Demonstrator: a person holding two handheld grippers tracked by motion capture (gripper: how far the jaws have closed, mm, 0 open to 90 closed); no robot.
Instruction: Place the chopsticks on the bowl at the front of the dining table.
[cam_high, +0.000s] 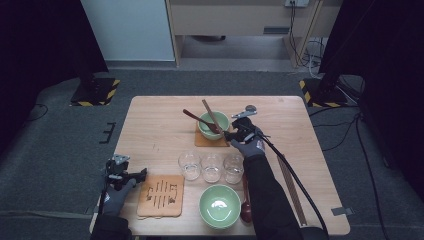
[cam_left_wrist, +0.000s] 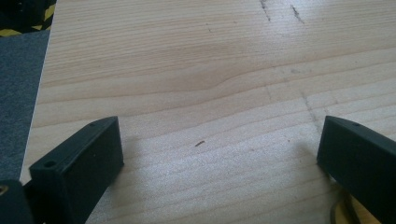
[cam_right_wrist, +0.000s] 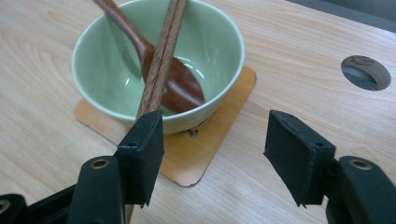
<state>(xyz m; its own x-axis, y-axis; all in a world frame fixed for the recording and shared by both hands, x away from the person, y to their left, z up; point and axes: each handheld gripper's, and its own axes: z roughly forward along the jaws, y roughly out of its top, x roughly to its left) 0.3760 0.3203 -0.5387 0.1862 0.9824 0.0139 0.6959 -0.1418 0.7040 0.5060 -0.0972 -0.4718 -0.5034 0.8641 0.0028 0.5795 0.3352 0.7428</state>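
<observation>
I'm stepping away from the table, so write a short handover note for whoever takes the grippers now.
Right gripper: jaws open, nothing between them, beside the far green bowl.
Left gripper: jaws open over bare table, near the spare mat.
Done: far bowl sits on its mat, with spoon and chopsticks in it.
Left, probably: set the near bowl likewise.

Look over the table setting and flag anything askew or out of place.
The chopsticks lie slanted across the far green bowl, one end over its rim beside the right gripper, over the wooden spoon inside. Nothing spilled or broken.
</observation>
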